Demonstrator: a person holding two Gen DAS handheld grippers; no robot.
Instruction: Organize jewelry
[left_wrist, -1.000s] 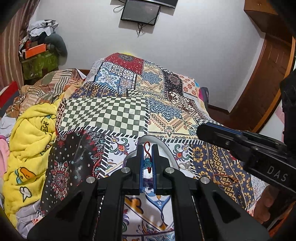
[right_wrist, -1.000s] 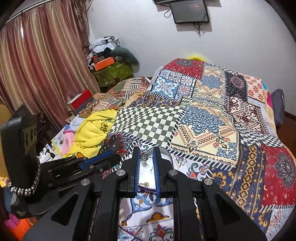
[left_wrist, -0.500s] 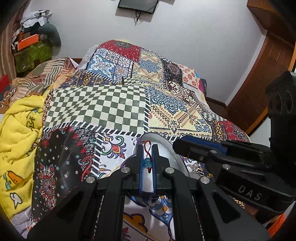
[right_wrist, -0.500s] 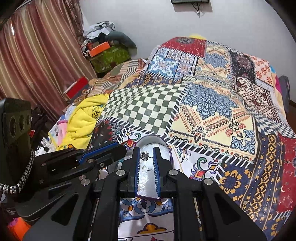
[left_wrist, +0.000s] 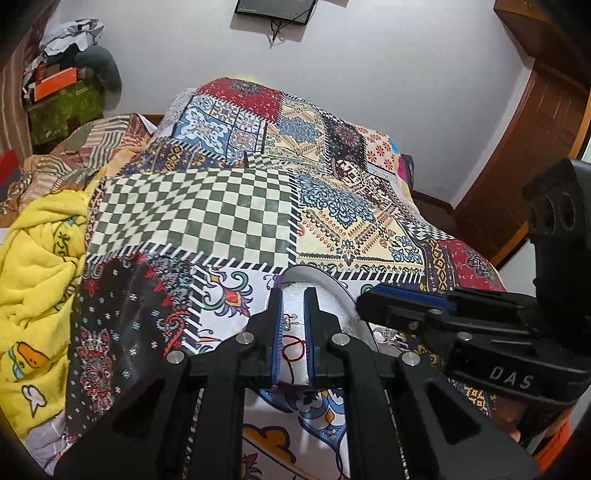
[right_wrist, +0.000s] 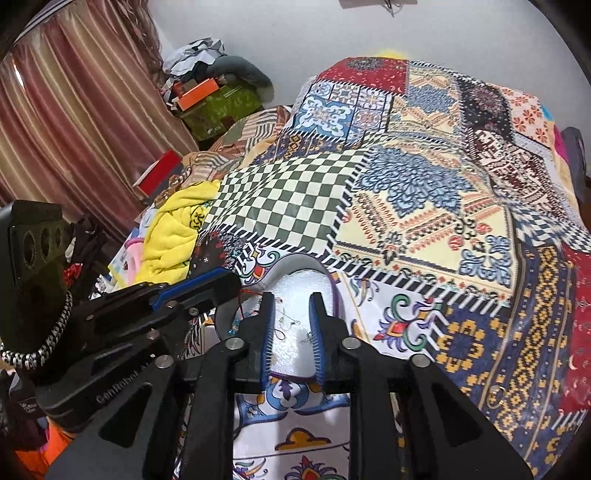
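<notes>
- A patchwork bedspread (left_wrist: 192, 218) covers the bed, with green-and-white checks in the middle and floral and tiled squares around them.
- An oval tray (right_wrist: 295, 263) with a purple edge lies on the bedspread near the front. It is lined with white foam.
- Both tools point down at this tray, side by side, the left one on the left.
- The left tool (left_wrist: 293, 295) has its jaws almost together, with only a thin slit between the blue pads.
- A red cord (left_wrist: 291, 347) sits in that slit, looping over the foam. The pads seem to pinch it.
- From the right wrist view the cord trails below the left tool's tips, with a small teal bead (right_wrist: 231, 331) at its low end, over the tray's left edge.
- The right tool (right_wrist: 291, 299) has its jaws apart, and they have just been opening.
- A thin silver piece (right_wrist: 284, 325) lies on the foam in the gap between them. Neither pad presses on it, and it is too small to tell what kind of jewelry it is.
- A yellow towel (left_wrist: 33, 295) is bunched at the left side of the bed.
- A striped curtain (right_wrist: 74, 110) hangs at far left, and a pile of clothes and boxes (right_wrist: 210, 81) stands in the corner.
- A dark screen (left_wrist: 275, 9) hangs on the white wall, and a wooden door (left_wrist: 535, 147) is on the right.
</notes>
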